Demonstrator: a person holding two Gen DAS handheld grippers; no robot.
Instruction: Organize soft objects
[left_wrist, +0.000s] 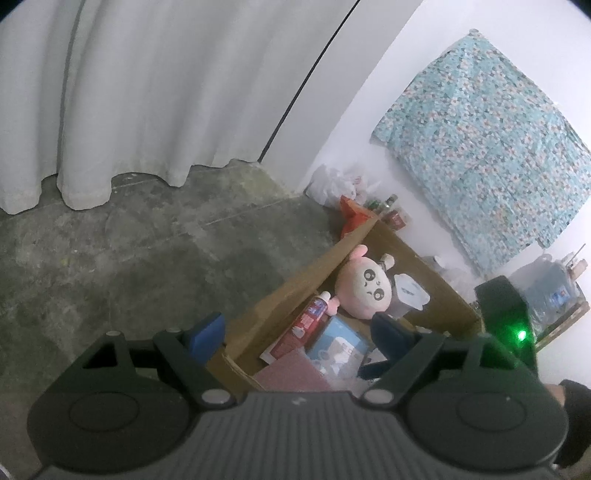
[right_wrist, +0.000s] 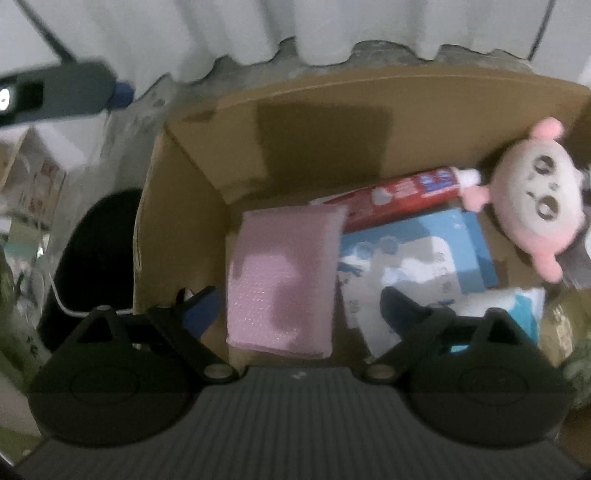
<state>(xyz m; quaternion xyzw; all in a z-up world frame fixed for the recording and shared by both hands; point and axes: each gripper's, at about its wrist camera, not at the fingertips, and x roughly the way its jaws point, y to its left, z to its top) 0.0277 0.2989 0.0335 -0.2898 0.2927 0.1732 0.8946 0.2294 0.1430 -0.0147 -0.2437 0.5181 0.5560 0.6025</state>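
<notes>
You are holding both grippers above an open cardboard box (right_wrist: 325, 122) on a bare concrete floor (left_wrist: 129, 240), with a white curtain (left_wrist: 147, 92) hanging behind it.

Your right gripper (right_wrist: 295, 306) is looking almost straight down into the box, its fingers spread wide and gripping nothing. Directly between and just ahead of those fingers, a folded pink cloth (right_wrist: 284, 277) is lying flat on the box floor, its long axis running away from you, in line with the fingers. Its left edge is sitting close to the box's left wall, leaving little room for the left finger there; its right edge is meeting a blue and white packet (right_wrist: 417, 251). A red tube (right_wrist: 402, 192) is lying crosswise beyond the cloth, along the far wall. A pink plush toy (right_wrist: 535, 195) is resting face up in the far right corner, well to the right of this gripper.

Your left gripper (left_wrist: 299, 332) is also spread wide and empty, hovering over the near end of the box. From it, the plush toy (left_wrist: 364, 286) is lying ahead and a little right, beside a grey cup (left_wrist: 408, 291); the cloth (left_wrist: 295, 373) is mostly hidden under the gripper body.

The right gripper appears nearer the cloth and already lined up with it. The picture is slightly blurred, so fine edges are uncertain.
</notes>
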